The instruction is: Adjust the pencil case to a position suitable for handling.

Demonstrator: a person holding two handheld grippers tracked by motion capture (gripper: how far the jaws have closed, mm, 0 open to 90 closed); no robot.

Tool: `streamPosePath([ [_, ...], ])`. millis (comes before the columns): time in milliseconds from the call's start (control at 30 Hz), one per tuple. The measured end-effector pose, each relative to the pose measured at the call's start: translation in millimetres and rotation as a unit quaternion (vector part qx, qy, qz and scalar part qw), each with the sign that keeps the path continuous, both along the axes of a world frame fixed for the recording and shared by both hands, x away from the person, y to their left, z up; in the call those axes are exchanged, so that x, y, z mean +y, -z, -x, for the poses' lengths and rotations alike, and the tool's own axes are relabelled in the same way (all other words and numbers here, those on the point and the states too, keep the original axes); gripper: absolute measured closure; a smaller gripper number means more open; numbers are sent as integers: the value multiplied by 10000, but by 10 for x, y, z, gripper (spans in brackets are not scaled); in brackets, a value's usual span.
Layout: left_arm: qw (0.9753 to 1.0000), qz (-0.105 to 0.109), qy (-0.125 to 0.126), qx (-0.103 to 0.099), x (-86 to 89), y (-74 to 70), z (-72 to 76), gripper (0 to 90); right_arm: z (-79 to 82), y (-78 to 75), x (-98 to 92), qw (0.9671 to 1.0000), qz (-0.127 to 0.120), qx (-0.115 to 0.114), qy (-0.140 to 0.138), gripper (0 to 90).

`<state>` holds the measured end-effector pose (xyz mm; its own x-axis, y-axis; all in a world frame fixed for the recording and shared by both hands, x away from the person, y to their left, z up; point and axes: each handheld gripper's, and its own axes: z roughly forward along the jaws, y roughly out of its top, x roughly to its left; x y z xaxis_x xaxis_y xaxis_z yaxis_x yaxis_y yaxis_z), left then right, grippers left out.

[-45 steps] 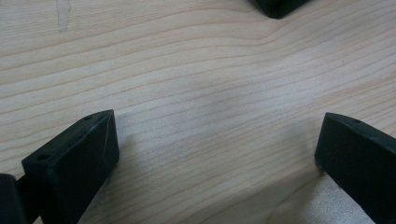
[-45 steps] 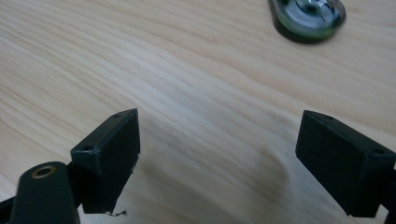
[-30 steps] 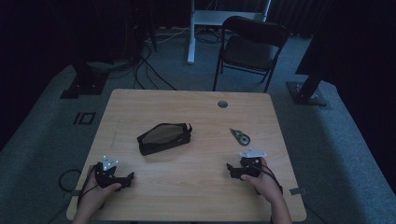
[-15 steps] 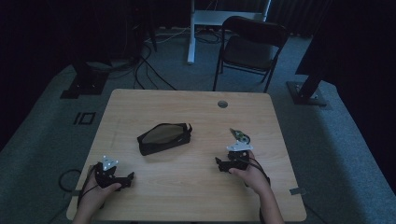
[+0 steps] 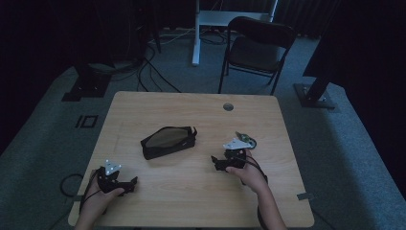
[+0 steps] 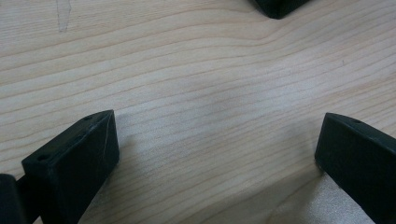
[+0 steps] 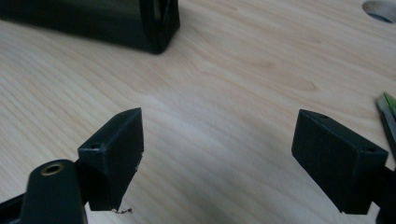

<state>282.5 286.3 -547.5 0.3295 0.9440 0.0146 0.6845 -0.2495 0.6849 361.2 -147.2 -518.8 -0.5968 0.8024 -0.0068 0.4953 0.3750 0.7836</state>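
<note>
A black zip pouch [image 5: 168,141] lies near the middle of the wooden table [image 5: 191,110]; its end [image 7: 116,21] fills the top left of the right gripper view, and one corner [image 6: 278,7] pokes in at the top of the left gripper view. A small green and grey object [image 5: 248,140] lies right of the pouch, its edge [image 7: 387,112] at the right border. My right gripper [image 5: 216,162] is open, just in front of that object. My left gripper [image 5: 130,183] rests open at the front left, nothing between its jaws.
A round cable hole [image 5: 228,106] sits near the table's far edge. Beyond the table stand a black folding chair [image 5: 256,48] and a white desk leg [image 5: 196,33]. Cables [image 5: 148,72] run over the grey carpet at the left.
My right gripper has moved forward and left across the table, from the front right to beside the green and grey object. The left gripper has stayed still.
</note>
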Motion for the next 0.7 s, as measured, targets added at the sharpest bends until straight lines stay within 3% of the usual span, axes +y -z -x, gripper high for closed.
streamPosePath([
  [433,10000,-3,3,0,1,0,0,1,-160,-118,199,9999,-115,-106,-46,186],
  [700,10000,2,0,-1,0,0,0,1,-279,-234,343,9994,-113,-311,-121,204],
])
